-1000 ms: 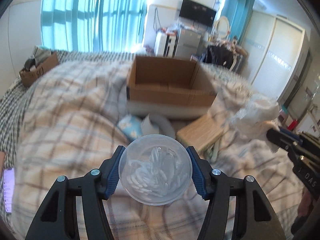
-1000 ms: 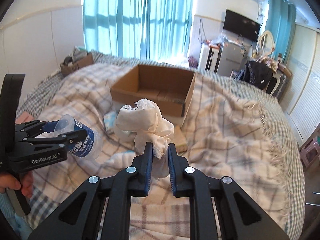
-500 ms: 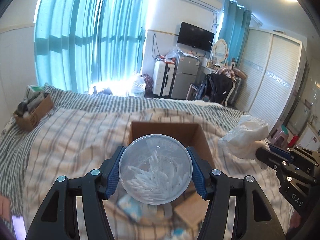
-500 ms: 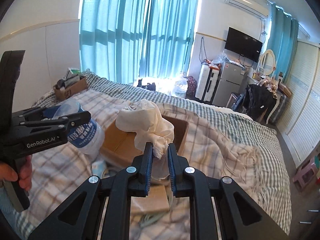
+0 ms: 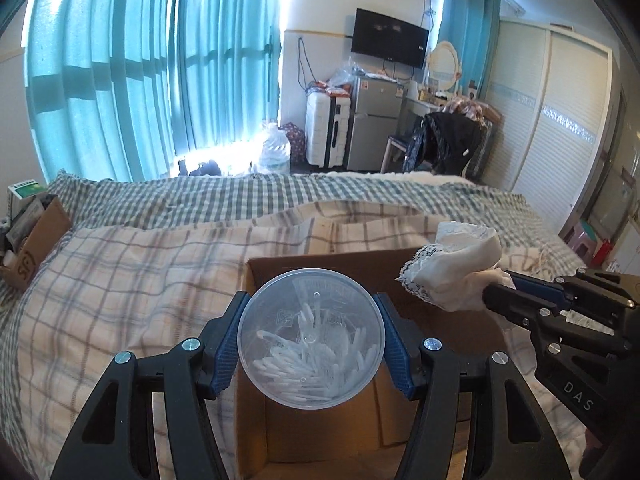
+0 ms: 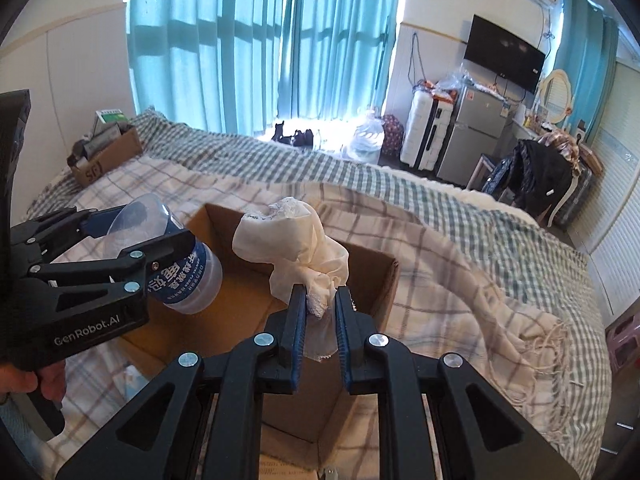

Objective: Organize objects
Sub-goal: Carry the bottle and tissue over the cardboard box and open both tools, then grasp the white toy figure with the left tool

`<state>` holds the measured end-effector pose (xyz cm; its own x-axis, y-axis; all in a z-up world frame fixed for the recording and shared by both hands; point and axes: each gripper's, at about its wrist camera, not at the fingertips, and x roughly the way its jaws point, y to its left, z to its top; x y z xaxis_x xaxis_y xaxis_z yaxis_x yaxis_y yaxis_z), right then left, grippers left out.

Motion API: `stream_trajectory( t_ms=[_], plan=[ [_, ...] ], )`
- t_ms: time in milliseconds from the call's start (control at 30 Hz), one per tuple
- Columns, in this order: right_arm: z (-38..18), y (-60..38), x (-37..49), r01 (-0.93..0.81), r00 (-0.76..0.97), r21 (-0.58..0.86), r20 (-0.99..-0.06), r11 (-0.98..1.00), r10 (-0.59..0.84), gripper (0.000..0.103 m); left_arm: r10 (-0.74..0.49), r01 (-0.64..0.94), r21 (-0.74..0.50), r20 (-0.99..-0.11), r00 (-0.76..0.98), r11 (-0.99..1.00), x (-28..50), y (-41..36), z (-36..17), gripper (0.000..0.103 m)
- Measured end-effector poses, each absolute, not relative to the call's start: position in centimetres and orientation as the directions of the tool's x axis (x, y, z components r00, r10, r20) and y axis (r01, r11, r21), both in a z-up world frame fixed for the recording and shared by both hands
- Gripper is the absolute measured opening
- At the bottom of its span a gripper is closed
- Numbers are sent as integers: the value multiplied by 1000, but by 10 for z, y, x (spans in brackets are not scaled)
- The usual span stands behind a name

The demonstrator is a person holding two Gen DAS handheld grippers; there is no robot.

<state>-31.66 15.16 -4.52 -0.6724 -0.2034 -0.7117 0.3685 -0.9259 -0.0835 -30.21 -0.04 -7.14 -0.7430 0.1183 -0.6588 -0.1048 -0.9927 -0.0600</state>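
Left tongs (image 5: 311,340) grip tub (image 5: 311,338) (lid toward camera), axis forward.

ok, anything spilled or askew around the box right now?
Nothing spilled. The tub lies sideways in the left tool with its lid on, above the box. The right tool holds the cloth bunched over it.

Bright daylight through teal curtains (image 5: 120,72); glare at the floor, fisheye-bent edges, dark corners; sharp focus
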Motion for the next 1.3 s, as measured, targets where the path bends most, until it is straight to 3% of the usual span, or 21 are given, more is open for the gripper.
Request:
stream_trajectory(
  t_ms=[167, 267, 300, 333, 400, 567, 933, 1100, 1300],
  plan=[
    [-65, 160, -325, 369, -667, -43, -708, -928, -232, 18, 135, -129, -61, -686, -715, -990, -314, 4, -97, 63],
    [-66, 164, -326, 356, -669, -38, -707, -934, -227, 37, 120, -124, -45, -704, -700, -991, -315, 8, -103, 68],
    [-63, 166, -325, 348, -677, -37, -701, -937, -224, 47, 110, -121, -35, -710, -695, -992, -314, 9, -103, 74],
    [-59, 169, -322, 340, -688, -34, -690, -940, -224, 57, 89, -109, -18, -713, -696, -994, -312, 10, -102, 86],
    [-49, 172, -315, 328, -703, -33, -676, -944, -221, 65, 70, -93, -5, -695, -716, -996, -304, 11, -94, 91],
    [-16, 182, -288, 304, -732, -68, -655, -950, -187, 65, 64, -78, -9, -681, -730, -997, -277, 4, -60, 95],
    [49, 218, -170, 300, -785, -117, -594, -947, -175, 81, 4, 23, -33, -641, -767, -999, -178, -9, -4, 103],
    [38, 229, -128, 269, -797, -130, -587, -955, -145, 82, -14, 74, -68, -640, -768, -995, -138, -7, -18, 103],
    [-16, 233, -109, 241, -775, -113, -620, -964, -121, 82, -40, 142, -89, -700, -713, -986, -115, -2, -77, 103]
  ],
)
